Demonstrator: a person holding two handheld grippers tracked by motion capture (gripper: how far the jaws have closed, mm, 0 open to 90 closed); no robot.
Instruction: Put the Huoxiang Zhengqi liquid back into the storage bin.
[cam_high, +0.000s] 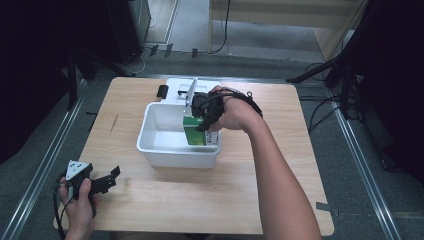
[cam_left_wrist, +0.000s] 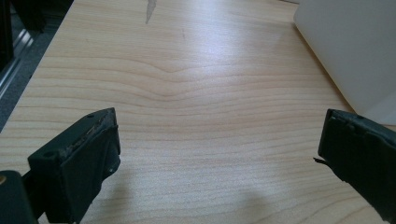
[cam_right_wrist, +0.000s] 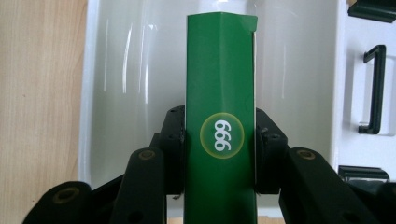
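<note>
Green cardboard box (cam_right_wrist: 220, 140) with a round yellow-ringed "999" mark: clamped between both jaws of the right gripper (cam_right_wrist: 220, 149), pads pressed flat on its two narrow sides. Held upright inside the white rectangular plastic tub (cam_high: 150, 131), at the tub's right end, close against the right wall; contact with the tub floor cannot be told. White lid (cam_high: 176, 90) with black clip handles lying on the light wooden table (cam_high: 150, 200) just behind the tub.

Left gripper (cam_high: 106, 181): jaws spread wide apart, nothing between them, hovering low over bare wood at the near left corner of the table, well apart from the tub. One outer wall of the tub visible at the right edge of the left gripper view.

Step in hand, as judged: placing the box into the tub.

Risks from this position:
- Tipping on release. Cause: tall, narrow box let go before its base seats flat on the tub floor.
- Snagging on the right wall or rim. Cause: little clearance on that side; any sideways drift likely to tilt the box.
- Crushing or denting. Cause: excess squeeze on thin cardboard.
- Tub sliding on the smooth wood. Cause: no bracing from the left gripper while the box pushes against the wall.
- Dragging the box back up. Cause: withdrawal before the jaws part fully.
</note>
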